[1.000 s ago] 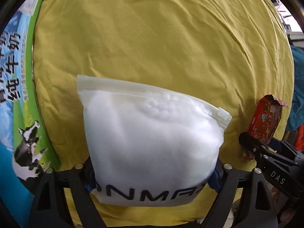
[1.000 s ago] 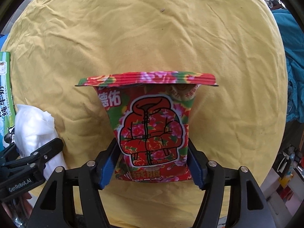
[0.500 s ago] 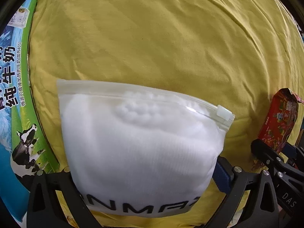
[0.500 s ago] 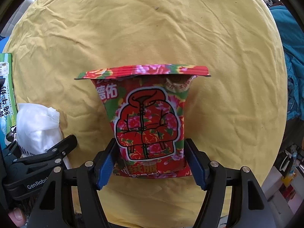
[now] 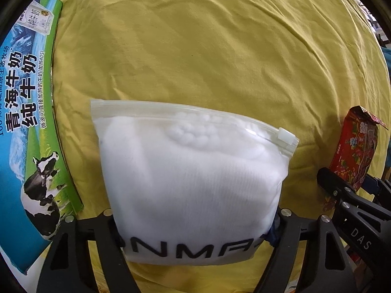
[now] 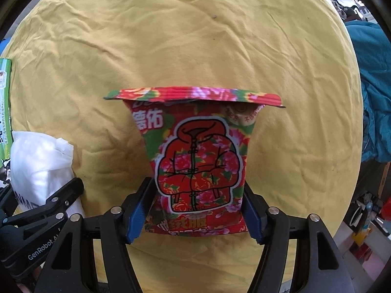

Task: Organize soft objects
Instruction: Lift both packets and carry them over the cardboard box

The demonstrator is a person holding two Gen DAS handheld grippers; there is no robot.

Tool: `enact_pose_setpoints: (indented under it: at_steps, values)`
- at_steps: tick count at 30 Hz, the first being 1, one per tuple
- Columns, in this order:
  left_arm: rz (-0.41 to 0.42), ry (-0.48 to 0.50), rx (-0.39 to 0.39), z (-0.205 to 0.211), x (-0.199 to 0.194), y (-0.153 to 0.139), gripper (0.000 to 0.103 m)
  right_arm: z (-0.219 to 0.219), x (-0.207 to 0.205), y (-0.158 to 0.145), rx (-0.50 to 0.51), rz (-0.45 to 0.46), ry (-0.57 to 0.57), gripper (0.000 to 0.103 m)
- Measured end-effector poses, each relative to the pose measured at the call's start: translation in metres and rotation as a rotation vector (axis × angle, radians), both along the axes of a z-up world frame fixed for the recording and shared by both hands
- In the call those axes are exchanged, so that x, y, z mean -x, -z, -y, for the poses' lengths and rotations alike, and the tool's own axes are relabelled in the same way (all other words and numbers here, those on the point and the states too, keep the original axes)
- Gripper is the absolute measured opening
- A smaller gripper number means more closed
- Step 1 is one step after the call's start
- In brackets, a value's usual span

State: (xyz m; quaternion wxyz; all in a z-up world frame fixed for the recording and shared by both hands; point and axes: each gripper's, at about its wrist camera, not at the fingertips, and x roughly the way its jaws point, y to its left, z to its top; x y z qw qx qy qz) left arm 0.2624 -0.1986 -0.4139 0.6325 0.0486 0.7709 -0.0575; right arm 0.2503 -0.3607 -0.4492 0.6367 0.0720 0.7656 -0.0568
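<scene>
You held a soft pack in each gripper above the yellow cloth (image 5: pixel 220 48).

Your left gripper (image 5: pixel 193 222) pinched the white pouch (image 5: pixel 190 185) near its lower end, zipper edge pointing away from you; its own view showed the zip slider and black lettering, which the right view did not. Your right gripper (image 6: pixel 198 210) pinched the red packet (image 6: pixel 195 161) by its lower sides, blue pads pressed against it; only that view showed the printed jacket picture, while the left view caught the packet edge-on at far right. A milk carton (image 5: pixel 27 127) lay along the cloth's left edge, just beside the pouch. A teal fabric (image 6: pixel 374 102) showed past the cloth's right edge.
</scene>
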Motion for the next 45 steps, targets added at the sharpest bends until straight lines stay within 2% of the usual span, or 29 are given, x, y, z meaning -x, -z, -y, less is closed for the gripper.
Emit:
enact_pose_setpoints:
  at_steps: [4, 6, 9, 12, 15, 17, 20, 22, 29, 36, 45]
  values:
    - [-0.002, 0.013, 0.004, -0.003, 0.005, -0.004, 0.082, -0.001, 0.002, 0.0, 0.005, -0.005, -0.007, 0.069]
    - [-0.01, 0.0, 0.022, -0.003, 0.003, 0.004, 0.086, -0.001, 0.002, 0.0, -0.003, -0.014, -0.007, 0.071]
    - [-0.008, -0.016, 0.036, -0.005, 0.0, 0.006, 0.086, 0.0, 0.002, 0.002, -0.017, -0.029, -0.002, 0.078]
    - [-0.007, -0.02, 0.026, -0.004, 0.0, 0.006, 0.086, 0.001, 0.005, 0.003, -0.016, -0.03, -0.002, 0.079]
    - [0.004, -0.031, 0.025, 0.001, 0.001, 0.008, 0.08, 0.001, 0.004, 0.003, -0.011, -0.014, -0.007, 0.078]
    - [0.011, -0.036, 0.023, -0.001, 0.003, 0.005, 0.078, -0.001, 0.009, -0.001, -0.008, 0.001, -0.016, 0.076]
    - [0.014, -0.026, 0.02, -0.001, 0.008, 0.002, 0.078, -0.015, 0.014, -0.014, 0.001, 0.014, -0.037, 0.064]
    - [0.016, -0.029, 0.018, -0.001, 0.009, -0.001, 0.077, -0.021, 0.017, -0.018, 0.008, 0.022, -0.053, 0.053]
    - [0.086, -0.01, 0.003, 0.001, 0.021, -0.032, 0.076, -0.024, 0.035, -0.032, 0.009, 0.052, -0.048, 0.049]
    - [0.195, 0.01, 0.023, 0.0, 0.031, -0.084, 0.075, -0.019, 0.051, -0.085, -0.019, 0.141, -0.029, 0.048]
    - [0.304, -0.008, 0.129, -0.043, 0.04, -0.171, 0.075, -0.047, 0.062, -0.192, -0.077, 0.325, -0.052, 0.048]
